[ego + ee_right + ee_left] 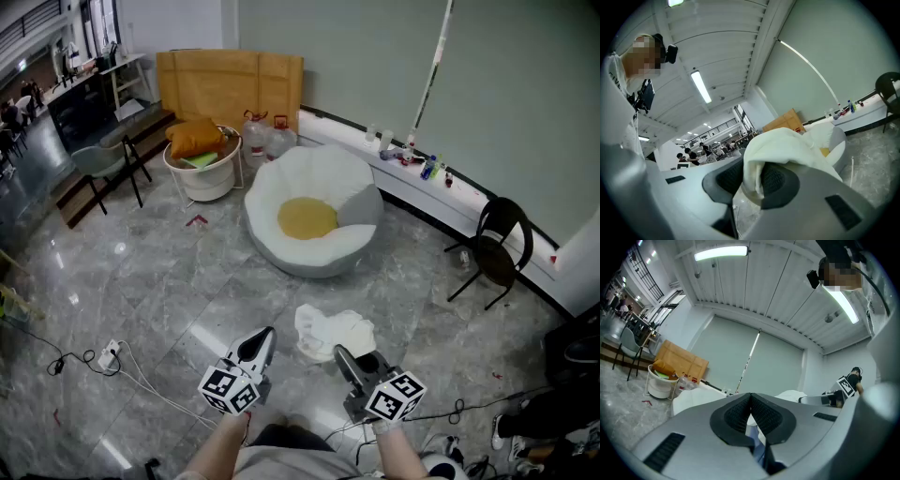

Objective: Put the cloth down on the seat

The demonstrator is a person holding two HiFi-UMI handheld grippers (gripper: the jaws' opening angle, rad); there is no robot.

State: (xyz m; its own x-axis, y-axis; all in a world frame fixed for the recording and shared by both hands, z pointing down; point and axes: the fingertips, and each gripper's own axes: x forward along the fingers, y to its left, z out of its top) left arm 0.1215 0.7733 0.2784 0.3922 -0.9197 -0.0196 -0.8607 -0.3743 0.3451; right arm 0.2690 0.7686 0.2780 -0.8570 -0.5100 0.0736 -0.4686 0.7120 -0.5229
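A white, petal-shaped seat with a yellow centre stands on the floor ahead; it also shows in the right gripper view. The white cloth hangs bunched low over the floor in front of the seat. My right gripper is shut on its near edge. In the right gripper view a thick fold of cloth is pinched between the black pads and drapes over the right jaw. My left gripper is beside the cloth on the left, apart from it. Its jaws meet with nothing between them.
A white basket holding an orange cushion stands left of the seat, with two large water bottles and cardboard sheets behind. A black chair is at the right and a grey chair at the left. Cables trail near my left side.
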